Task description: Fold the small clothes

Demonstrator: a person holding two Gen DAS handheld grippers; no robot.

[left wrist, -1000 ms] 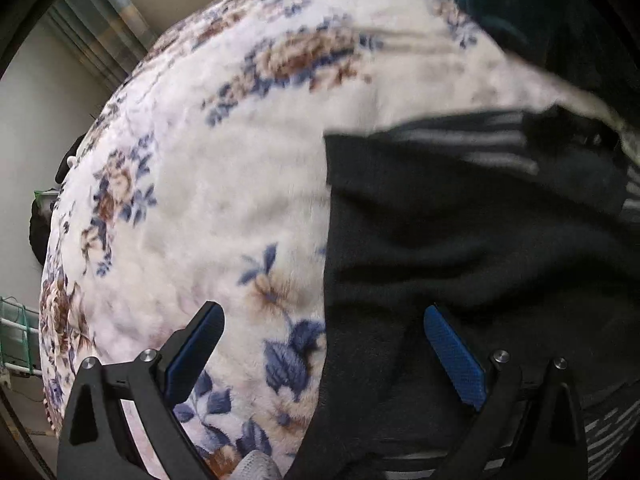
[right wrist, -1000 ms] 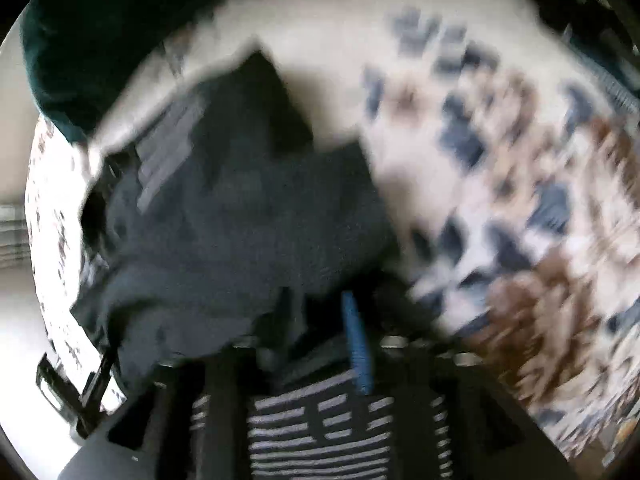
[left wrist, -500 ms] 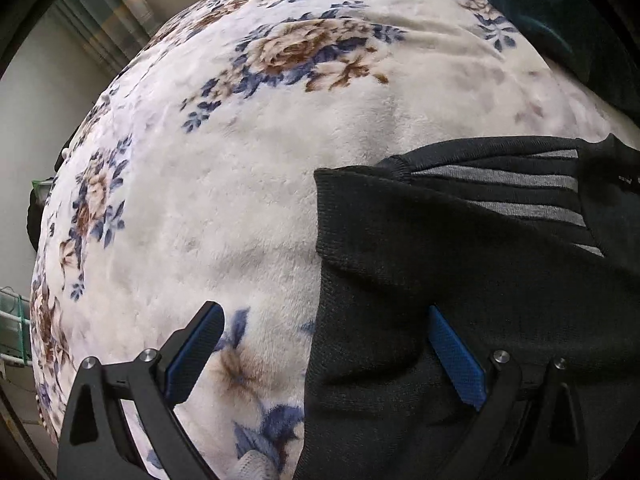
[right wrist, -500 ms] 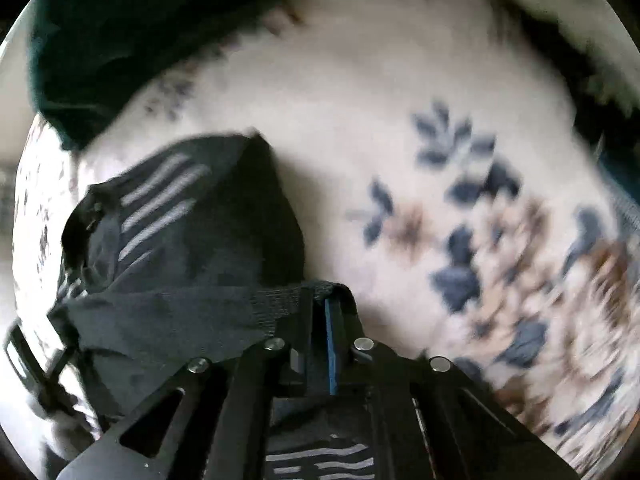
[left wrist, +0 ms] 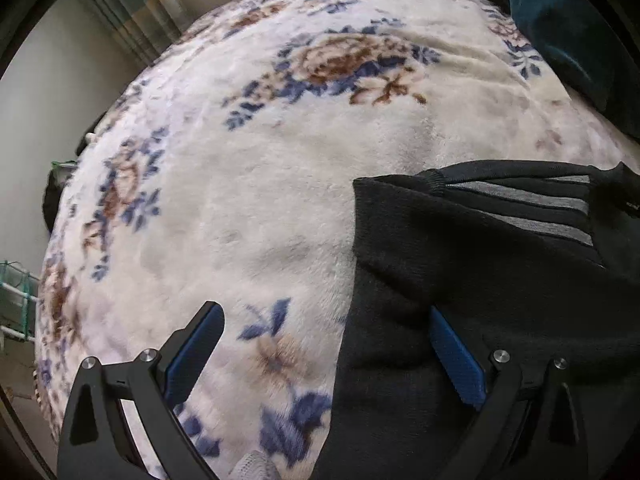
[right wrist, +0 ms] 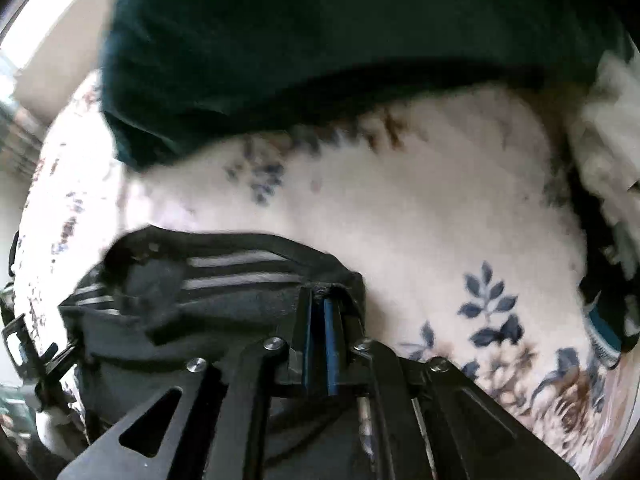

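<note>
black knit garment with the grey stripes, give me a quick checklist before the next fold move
1. Right tongs on the cloth: ok. The jaws are opening slightly, but a fold of the black knit garment with grey stripes sits between the blue pads.
2. Left tongs free: ok. They are open and straddle the garment's left edge, gripping nothing.
3. Left edge of the garment lying flat: ok, it runs fairly straight on the white floral plush blanket.
4. Space to lay the fold: ok, bare blanket beyond the garment.
5. Dark teal cloth clear of the garment: ok, a strip of blanket shows between them.
6. Whole garment smooth: cannot tell, its lower part is out of view.
</note>
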